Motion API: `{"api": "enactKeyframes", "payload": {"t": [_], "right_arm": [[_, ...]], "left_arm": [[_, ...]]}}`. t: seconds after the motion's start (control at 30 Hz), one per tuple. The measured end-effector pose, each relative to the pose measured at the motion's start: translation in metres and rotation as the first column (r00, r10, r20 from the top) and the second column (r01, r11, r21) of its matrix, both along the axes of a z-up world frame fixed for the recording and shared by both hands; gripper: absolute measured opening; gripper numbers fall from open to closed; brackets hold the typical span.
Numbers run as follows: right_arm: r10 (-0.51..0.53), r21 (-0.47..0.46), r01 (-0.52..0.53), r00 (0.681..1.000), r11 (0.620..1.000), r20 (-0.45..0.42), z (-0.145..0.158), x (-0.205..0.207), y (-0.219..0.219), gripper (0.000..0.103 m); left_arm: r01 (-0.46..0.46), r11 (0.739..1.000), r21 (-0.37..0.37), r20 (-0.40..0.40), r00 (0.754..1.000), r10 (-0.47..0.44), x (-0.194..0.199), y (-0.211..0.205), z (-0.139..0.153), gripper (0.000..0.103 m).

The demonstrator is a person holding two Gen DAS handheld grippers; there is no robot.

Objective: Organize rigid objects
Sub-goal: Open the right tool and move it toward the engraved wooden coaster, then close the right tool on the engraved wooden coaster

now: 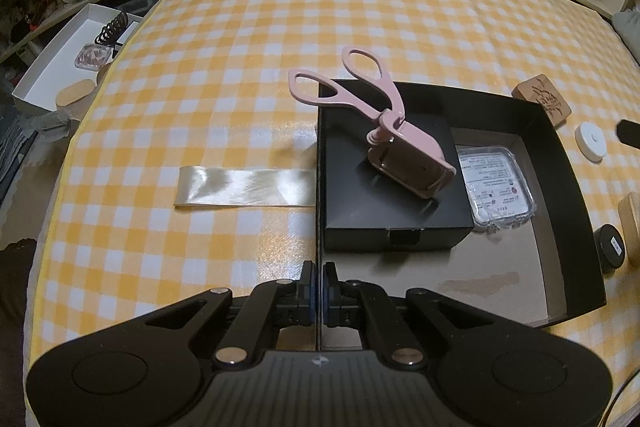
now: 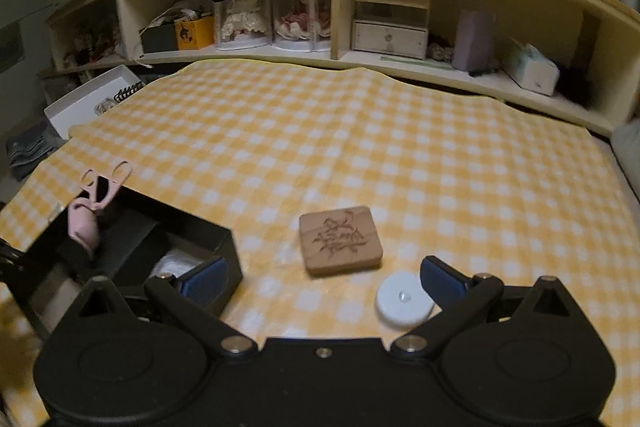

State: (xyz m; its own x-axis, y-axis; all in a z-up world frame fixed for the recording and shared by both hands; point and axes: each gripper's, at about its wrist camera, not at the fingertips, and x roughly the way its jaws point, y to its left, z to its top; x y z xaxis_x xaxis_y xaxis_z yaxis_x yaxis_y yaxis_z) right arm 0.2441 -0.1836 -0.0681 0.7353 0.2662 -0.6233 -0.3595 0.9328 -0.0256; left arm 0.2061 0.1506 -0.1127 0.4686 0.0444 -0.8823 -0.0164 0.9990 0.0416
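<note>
From the left wrist view, the left gripper [image 1: 319, 291] is shut tight on the thin near wall of the black box [image 1: 576, 163], holding the box in place. The box sits on the yellow checked cloth [image 1: 240, 67], toward its near right corner. Inside it, a smaller black case [image 1: 360, 227] lies against the left wall, and a pink eyelash curler [image 1: 384, 123] rests on top with its handles sticking up over the far wall. A clear packet [image 1: 494, 187] lies flat beside the case. A shiny ribbon [image 1: 244, 191] lies on the cloth just left of the box. Outside the right wall wait a carved wooden block [image 1: 542, 99], a white round disc [image 1: 592, 141] and a small black jar [image 1: 610, 247].

From the right wrist view, the right gripper [image 2: 324, 279] has its jaws wide open with nothing held. The wooden block [image 2: 340, 241] lies just ahead, between the blue pads, and the white disc [image 2: 404, 299] sits close by the right pad [image 2: 442, 281]. The box corner [image 2: 224, 247] is at the left.

I think the block is picked next. To do it well, go down straight so both pads meet the block's flat sides, keep clear of the disc, squeeze firmly, lift over the box wall, and set it in the bare space.
</note>
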Motion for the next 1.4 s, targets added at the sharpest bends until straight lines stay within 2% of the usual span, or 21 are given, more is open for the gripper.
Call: {"api": "enactKeyframes", "payload": {"t": [0.3,0.6,0.7,0.87,0.97,1.03,1.3,1.4], "right_arm": [[0.077,0.050,-0.076,0.997,0.996,-0.015,-0.039,0.051,-0.007,0.103],[0.176,-0.013,-0.177,0.984,0.984,-0.041,-0.062,0.082,0.014,0.103],[0.171,-0.008,-0.172,0.981,0.985,-0.090,-0.067,0.092,0.016,0.103],[0.150,-0.012,-0.152,0.985,0.988,-0.089,-0.074,0.100,0.013,0.101],[0.114,0.012,-0.114,0.989,0.993,-0.097,-0.075,0.106,0.009,0.090],[0.103,0.031,-0.100,0.989,0.995,-0.110,-0.076,0.106,0.007,0.089],[0.065,0.015,-0.063,0.988,0.998,-0.140,-0.077,0.107,0.021,0.088],[0.048,-0.013,-0.051,0.986,0.999,-0.159,-0.079,0.106,0.025,0.077]], "left_arm": [[0.002,1.000,-0.004,-0.003,1.000,-0.002,0.002,0.002,-0.001,0.003],[0.002,1.000,-0.004,-0.004,1.000,-0.002,0.004,0.002,-0.001,0.003],[0.002,1.000,-0.003,-0.008,1.000,-0.002,0.007,0.002,-0.004,0.003],[0.004,1.000,0.000,-0.014,1.000,-0.004,0.010,0.002,-0.007,0.003],[0.003,1.000,-0.001,-0.013,1.000,-0.003,0.011,0.002,-0.007,0.003],[0.004,1.000,0.001,-0.013,1.000,-0.004,0.011,0.002,-0.007,0.003],[0.005,1.000,0.003,-0.014,1.000,-0.005,0.012,0.002,-0.007,0.003],[0.006,1.000,0.002,-0.014,1.000,-0.006,0.013,0.003,-0.007,0.003]]}}
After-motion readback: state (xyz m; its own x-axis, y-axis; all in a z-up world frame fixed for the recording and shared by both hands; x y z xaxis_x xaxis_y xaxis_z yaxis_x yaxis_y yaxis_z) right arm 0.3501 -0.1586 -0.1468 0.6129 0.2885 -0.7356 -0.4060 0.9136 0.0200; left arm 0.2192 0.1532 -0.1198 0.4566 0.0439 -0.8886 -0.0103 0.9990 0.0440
